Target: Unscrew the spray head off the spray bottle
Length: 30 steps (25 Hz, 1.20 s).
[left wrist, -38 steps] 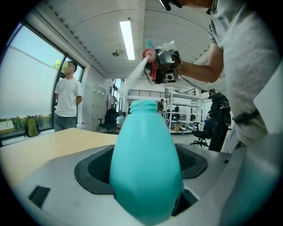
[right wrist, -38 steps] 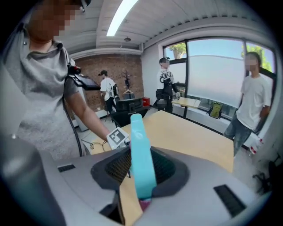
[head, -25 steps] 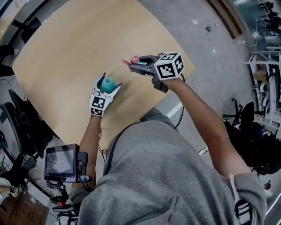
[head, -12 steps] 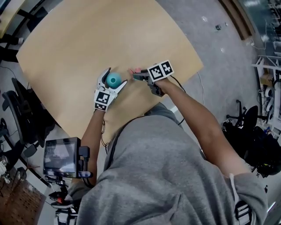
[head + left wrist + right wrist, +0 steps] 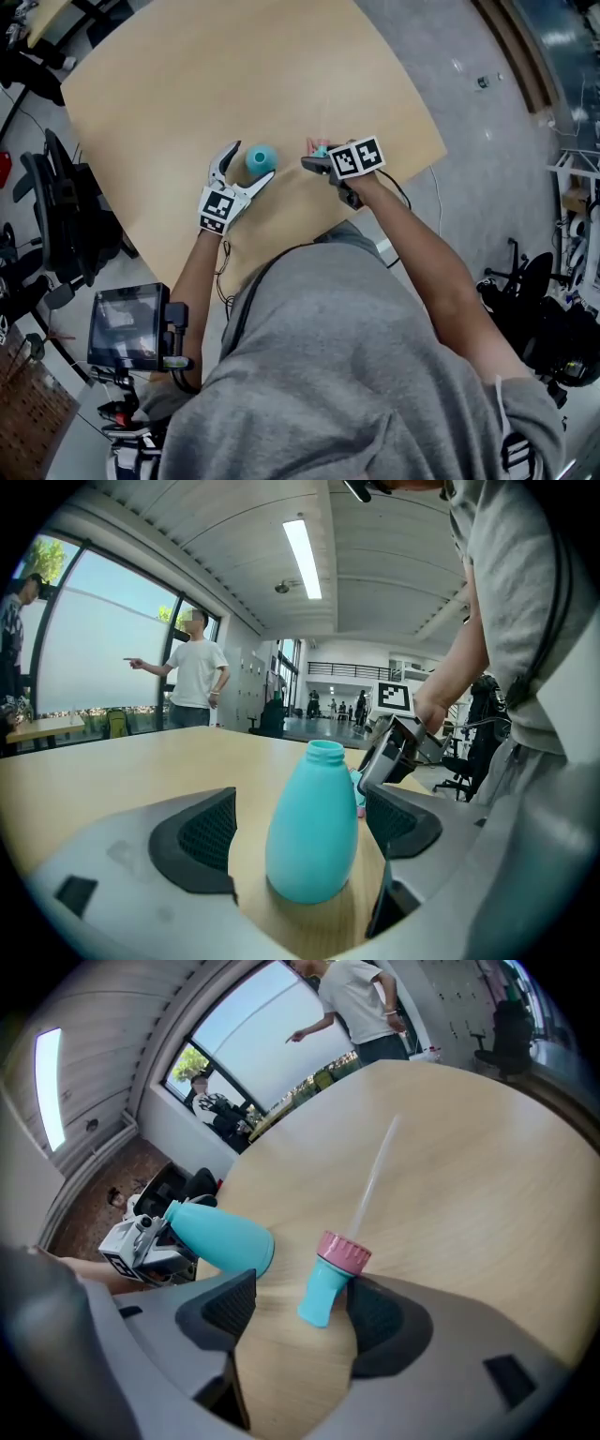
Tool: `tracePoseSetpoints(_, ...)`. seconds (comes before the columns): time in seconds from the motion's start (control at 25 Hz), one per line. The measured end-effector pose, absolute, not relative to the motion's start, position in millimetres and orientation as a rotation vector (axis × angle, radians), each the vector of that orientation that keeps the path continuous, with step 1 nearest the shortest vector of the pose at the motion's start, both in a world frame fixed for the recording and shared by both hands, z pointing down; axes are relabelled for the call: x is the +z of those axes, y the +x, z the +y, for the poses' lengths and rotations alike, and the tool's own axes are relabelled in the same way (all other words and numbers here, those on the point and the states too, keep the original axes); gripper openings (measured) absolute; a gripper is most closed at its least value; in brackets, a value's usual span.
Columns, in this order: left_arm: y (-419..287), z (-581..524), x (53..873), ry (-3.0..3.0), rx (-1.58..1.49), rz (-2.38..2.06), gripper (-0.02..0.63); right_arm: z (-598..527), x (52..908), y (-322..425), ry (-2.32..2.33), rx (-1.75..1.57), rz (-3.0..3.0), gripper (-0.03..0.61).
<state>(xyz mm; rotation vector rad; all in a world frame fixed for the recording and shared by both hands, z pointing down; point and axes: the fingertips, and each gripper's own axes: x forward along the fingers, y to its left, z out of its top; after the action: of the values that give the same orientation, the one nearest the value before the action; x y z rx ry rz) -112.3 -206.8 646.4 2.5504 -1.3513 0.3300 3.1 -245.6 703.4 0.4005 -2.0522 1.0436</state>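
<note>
The teal spray bottle [image 5: 262,157] [image 5: 312,822] stands upright on the wooden table [image 5: 187,75], its neck bare. My left gripper [image 5: 251,161] [image 5: 302,827] is open around it, with a strip of table showing on each side of the bottle. The spray head [image 5: 317,148] [image 5: 328,1283], teal with a pink collar and a clear tube, lies on the table to the right of the bottle. My right gripper [image 5: 311,161] [image 5: 302,1309] is low over it. Its jaws have just been opening. The head lies between them against the right pad, clear of the left pad.
The table's near edge runs just behind both grippers. Black chairs [image 5: 56,216] stand at the left and a small monitor [image 5: 127,339] sits on a rig at the lower left. A person in a white shirt [image 5: 195,672] stands far off by the windows.
My right gripper came down from above the table to its surface with the spray head, and its jaws spread. The left gripper drew back a little from the standing bottle.
</note>
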Motion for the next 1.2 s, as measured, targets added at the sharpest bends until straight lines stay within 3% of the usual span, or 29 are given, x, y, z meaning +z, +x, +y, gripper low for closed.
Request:
tracePoseSetpoints(0.4,-160,-169,605,2.493,0.263,-1.514,0.408,-274,681,39,0.675,1.057,-2.137,0.293)
tracePoseSetpoints(0.92,-175,-144,544,2.461,0.111,-1.633,0.402,-258,652,5,0.506,1.125,-2.281,0.285)
tracePoseSetpoints(0.96,-175,-143,534,2.452,0.076,-1.645,0.381,-259,638,3,0.534,1.14,-2.323,0.239)
tracePoseSetpoints(1.04,-177,-134,512,2.434,0.002,-1.661,0.25,-259,601,3,0.622,1.174,-2.438,0.043)
tracePoseSetpoints(1.12,-178,-124,484,2.417,-0.106,-1.66,0.055,-249,559,0,0.641,1.197,-2.559,0.006)
tracePoseSetpoints(1.2,-177,-122,460,2.405,-0.204,-1.631,0.005,-237,519,-5,0.592,1.157,-2.674,0.005)
